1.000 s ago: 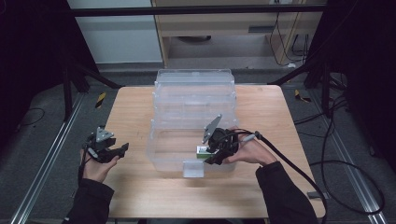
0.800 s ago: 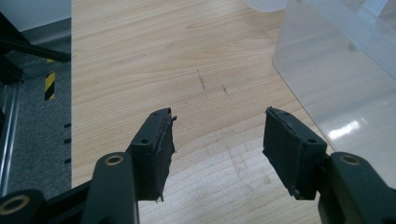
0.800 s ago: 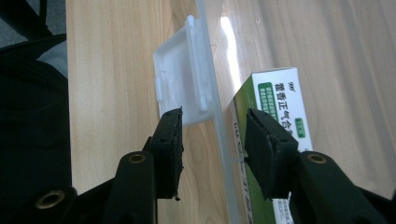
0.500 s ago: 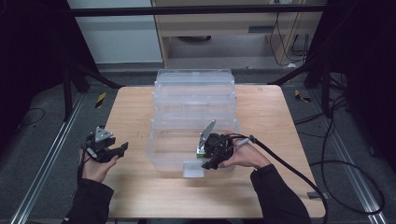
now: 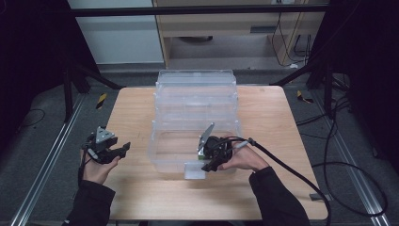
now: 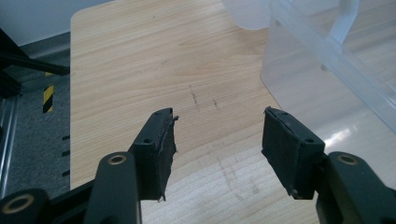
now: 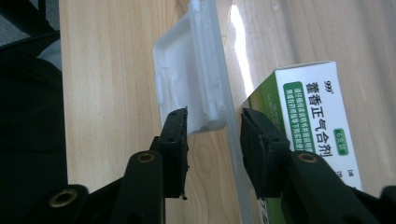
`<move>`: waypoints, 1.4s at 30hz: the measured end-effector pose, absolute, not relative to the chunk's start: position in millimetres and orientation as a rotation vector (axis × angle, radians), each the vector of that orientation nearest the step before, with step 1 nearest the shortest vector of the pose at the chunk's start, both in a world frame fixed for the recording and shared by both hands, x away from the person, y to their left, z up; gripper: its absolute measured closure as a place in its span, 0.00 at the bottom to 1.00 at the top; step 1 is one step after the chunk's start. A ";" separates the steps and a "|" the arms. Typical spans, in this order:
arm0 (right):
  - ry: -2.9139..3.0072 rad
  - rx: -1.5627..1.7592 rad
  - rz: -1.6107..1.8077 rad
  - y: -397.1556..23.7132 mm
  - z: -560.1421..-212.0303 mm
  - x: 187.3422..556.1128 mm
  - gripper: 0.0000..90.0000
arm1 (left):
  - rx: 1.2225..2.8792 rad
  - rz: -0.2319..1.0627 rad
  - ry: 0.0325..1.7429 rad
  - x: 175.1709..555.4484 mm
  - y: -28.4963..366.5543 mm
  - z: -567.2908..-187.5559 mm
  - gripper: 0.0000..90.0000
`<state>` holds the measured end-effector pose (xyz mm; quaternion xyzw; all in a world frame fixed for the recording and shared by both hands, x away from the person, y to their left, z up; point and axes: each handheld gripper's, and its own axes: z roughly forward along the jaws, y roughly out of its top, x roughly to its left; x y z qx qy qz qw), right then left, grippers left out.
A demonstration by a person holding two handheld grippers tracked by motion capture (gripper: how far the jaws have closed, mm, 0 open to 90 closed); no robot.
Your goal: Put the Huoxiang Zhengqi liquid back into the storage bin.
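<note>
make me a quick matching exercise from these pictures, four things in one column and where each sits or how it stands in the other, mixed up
Things:
1. left gripper
2. right gripper
3. green and white box
4. clear bin

Places or states:
A. jaws astride the latch tab on the bin's near wall
B. middle of the wooden table
C. jaws wide apart over bare wood, nothing between them
D. inside the bin, behind its near wall

Pairs: 1-C, 2-A, 3-D, 4-B

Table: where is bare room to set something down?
Bare wood lies left of the clear bins, ahead of the left gripper, on the right strip to the table edge, and along the near edge. Crowded at the front latch, where the right gripper works.
</note>
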<state>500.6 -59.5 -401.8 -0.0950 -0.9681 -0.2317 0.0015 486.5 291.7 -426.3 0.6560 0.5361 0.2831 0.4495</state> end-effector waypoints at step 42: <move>-3.040 -0.216 -0.662 -55.9 -403.1 506.3 0.77 | 1.571 0.628 1.112 512.1 249.6 -360.6 0.49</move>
